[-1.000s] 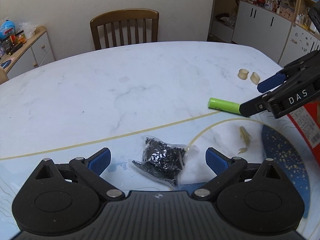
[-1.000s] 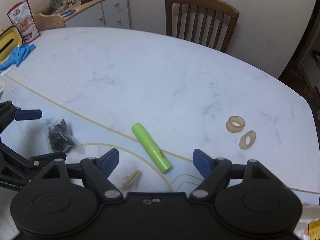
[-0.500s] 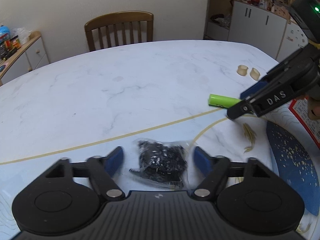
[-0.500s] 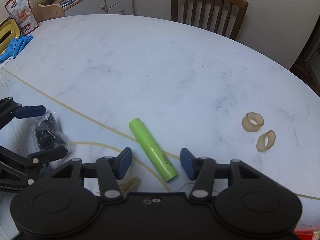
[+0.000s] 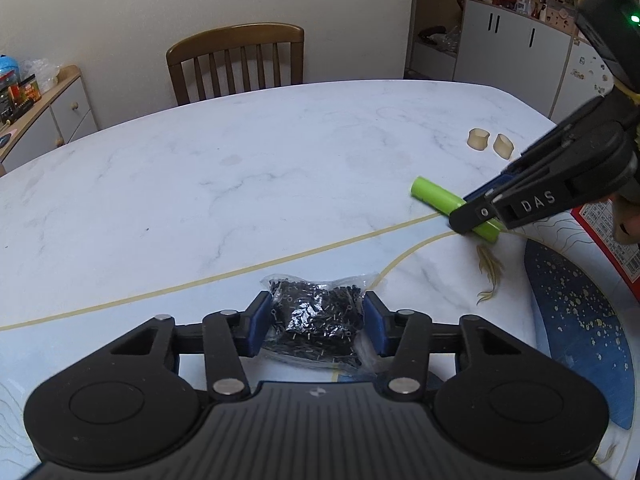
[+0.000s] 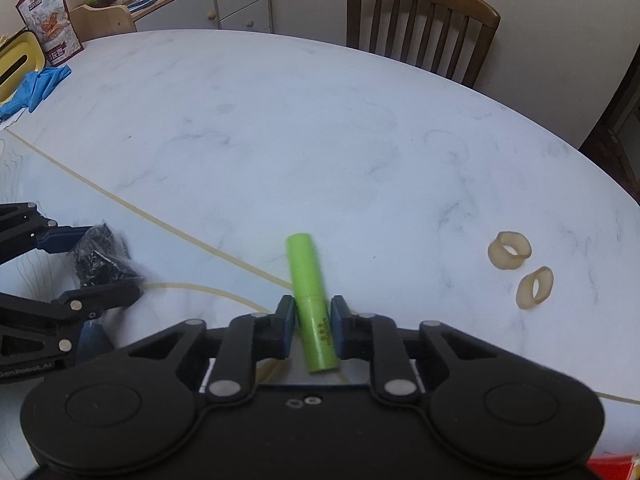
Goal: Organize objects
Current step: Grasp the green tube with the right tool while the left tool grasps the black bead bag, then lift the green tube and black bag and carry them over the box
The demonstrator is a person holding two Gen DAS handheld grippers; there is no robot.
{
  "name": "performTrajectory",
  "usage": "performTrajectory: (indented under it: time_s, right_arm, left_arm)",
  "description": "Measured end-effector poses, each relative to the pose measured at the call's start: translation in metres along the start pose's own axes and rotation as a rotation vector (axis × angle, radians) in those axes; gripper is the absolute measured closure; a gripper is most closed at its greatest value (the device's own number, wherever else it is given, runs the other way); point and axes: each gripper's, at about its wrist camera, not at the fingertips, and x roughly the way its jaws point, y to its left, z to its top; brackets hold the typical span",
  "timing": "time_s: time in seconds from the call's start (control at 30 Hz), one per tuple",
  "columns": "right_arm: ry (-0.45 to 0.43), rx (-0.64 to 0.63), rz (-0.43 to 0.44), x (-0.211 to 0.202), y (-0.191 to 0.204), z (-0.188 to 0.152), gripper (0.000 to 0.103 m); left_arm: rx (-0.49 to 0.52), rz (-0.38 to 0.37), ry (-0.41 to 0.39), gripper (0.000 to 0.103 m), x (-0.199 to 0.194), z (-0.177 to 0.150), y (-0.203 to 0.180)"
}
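Observation:
A clear bag of small black parts (image 5: 316,320) lies on the marble table (image 5: 200,180), between the blue pads of my left gripper (image 5: 314,312). Its jaws are closing and both pads touch the bag's sides. A bright green tube (image 6: 306,268) lies lengthwise between the pads of my right gripper (image 6: 313,316), whose jaws are also closing and press on the tube's near half. In the left wrist view the right gripper (image 5: 466,212) comes in from the right over the green tube (image 5: 434,196). The bag (image 6: 100,260) shows at the left of the right wrist view.
Two beige rings (image 6: 510,256) lie to the right of the tube. A pale frayed strand (image 5: 490,268) rests near a dark blue mat (image 5: 580,320) and a red box (image 5: 612,240). A blue glove (image 6: 36,88) lies far left. A wooden chair (image 5: 236,60) stands behind the table.
Both grippers' jaws have narrowed from wide open. The left pads now touch the bag, and the right pads now clamp the green tube after sliding forward over it.

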Motion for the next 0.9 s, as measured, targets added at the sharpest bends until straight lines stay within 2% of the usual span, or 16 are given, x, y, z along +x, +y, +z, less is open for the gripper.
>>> performTrajectory:
  time_s: [0.23,0.53,0.9]
  right_arm:
    - [-0.016,0.104,0.03,-0.015,0.006,-0.013,0.088]
    - [-0.023,0.189,0.075,-0.051,0.022,-0.045,0.088]
    - [-0.056,0.272,0.117,-0.109,0.024,-0.078,0.088]
  left_arm:
    - [-0.048,-0.036,0.021,0.064,-0.007,-0.002,-0.004]
    - [-0.073,-0.058,0.044,0.065,-0.027,-0.014,-0.02]
    - [-0.071,-0.094,0.043,0.065,-0.078,-0.009,-0.056]
